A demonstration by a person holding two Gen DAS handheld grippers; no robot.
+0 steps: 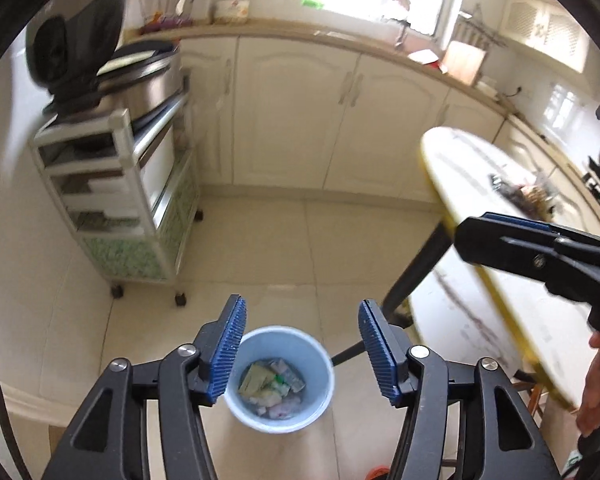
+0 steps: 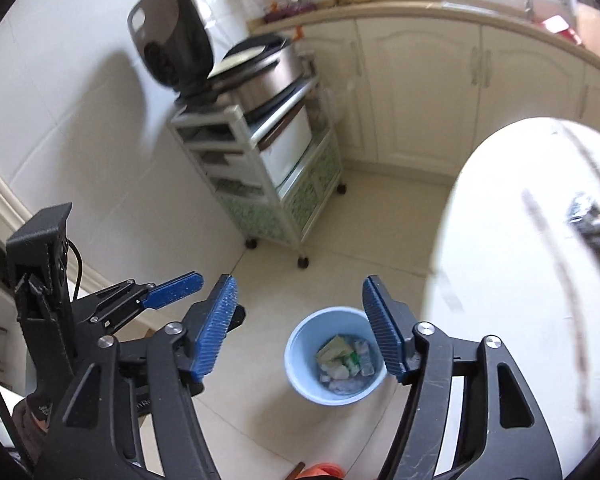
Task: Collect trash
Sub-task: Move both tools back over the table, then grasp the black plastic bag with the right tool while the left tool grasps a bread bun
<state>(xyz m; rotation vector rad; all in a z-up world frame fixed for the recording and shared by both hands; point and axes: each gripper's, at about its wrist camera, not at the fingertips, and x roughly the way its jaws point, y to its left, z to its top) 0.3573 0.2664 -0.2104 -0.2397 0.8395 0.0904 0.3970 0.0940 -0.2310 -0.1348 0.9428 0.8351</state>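
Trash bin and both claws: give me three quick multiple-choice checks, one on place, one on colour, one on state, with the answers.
1. Where does the trash bin stand?
A. On the floor by the table
B. On the kitchen counter
C. On top of the cart

2. What colour is the bin?
A. Red
B. Light blue
C. Black

3. What state is the left claw in?
A. Shut on a wrapper
B. Shut and empty
C. Open and empty

Answers: 1 A, it sits on the pale floor tiles beside the table. 2 B, its rim and walls are light blue. 3 C, its blue pads stand wide apart with only the bin showing between them; the right claw looks the same.
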